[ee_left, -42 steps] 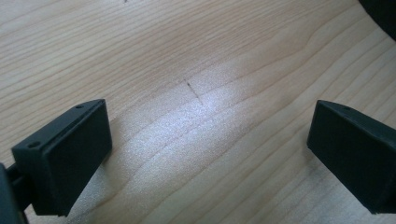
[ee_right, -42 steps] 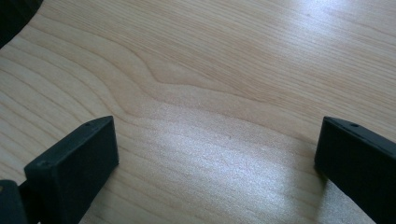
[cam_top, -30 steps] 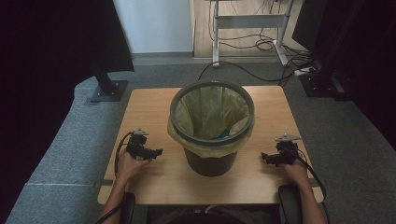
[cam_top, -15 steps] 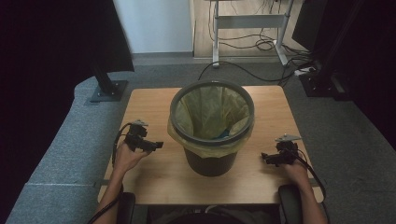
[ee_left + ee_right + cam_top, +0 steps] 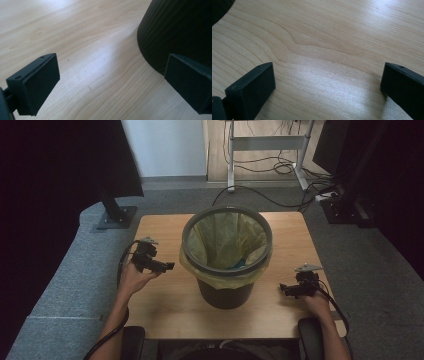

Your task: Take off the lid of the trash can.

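A dark bin (image 5: 226, 290) lined with a yellowish bag (image 5: 220, 240) stands in the middle of the wooden table (image 5: 165, 300); something blue lies at the bottom of the bag. My left gripper (image 5: 167, 266) is raised above the table left of the bin, its jaws wide open and pointing at the bin. In the left gripper view the bin's ribbed wall (image 5: 175, 30) rises past the right jaw, with bare wood between the jaws. My right gripper (image 5: 285, 289) rests low near the table's right front, open, and its own view has bare wood (image 5: 329, 62) between the jaws.
A monitor stand base (image 5: 116, 216) sits on the grey floor behind the table's left corner. Cables (image 5: 280, 170) and a desk frame (image 5: 265, 142) lie farther back. The table's front edge is close to both forearms.
My left gripper has lifted off the table and moved up and toward the bin. The right gripper has stayed in place.
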